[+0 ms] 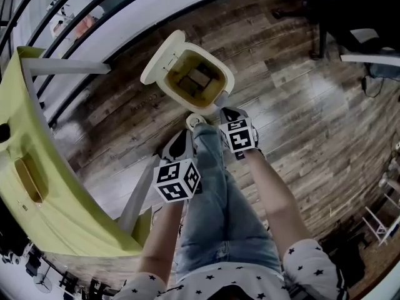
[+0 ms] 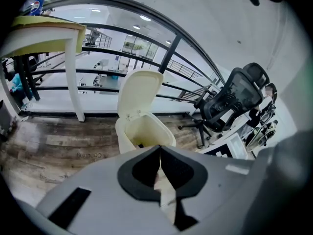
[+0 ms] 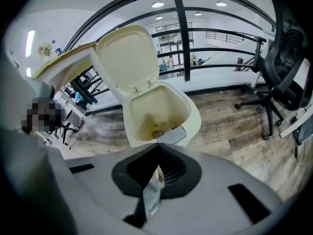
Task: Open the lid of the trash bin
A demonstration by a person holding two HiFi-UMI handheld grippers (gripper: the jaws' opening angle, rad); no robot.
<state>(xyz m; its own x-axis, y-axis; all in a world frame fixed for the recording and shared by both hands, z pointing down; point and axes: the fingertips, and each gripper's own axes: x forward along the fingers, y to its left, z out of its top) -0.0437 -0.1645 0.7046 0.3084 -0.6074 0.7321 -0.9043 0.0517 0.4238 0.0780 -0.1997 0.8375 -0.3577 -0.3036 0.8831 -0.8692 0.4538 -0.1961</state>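
A yellow table (image 1: 62,217) stood to the left of the trash bin (image 1: 223,75), well apart from it, with one white leg (image 1: 65,68) showing toward the wall. The left hand-held gripper (image 2: 160,148) hung low in front of the bin and to the left of the bin's centre. It was clenched, its black pads meeting at the tips with nothing between them.

The cream trash bin sat on the wooden floor (image 1: 300,105) with its lid (image 1: 164,58) raised and tilted back on the hinge, on the side away from the person. The opening was bare to the camera, and some dark scraps (image 1: 199,77) lay at the bottom.

A leg in blue jeans (image 1: 219,192) reached toward the front of the bin, between the two grippers. The right hand-held gripper (image 3: 157,145) was held near the bin's front rim and was likewise clenched and empty.

A black railing (image 3: 181,33) ran behind the bin, and a black office chair (image 3: 288,67) stood to the right of it, well apart.
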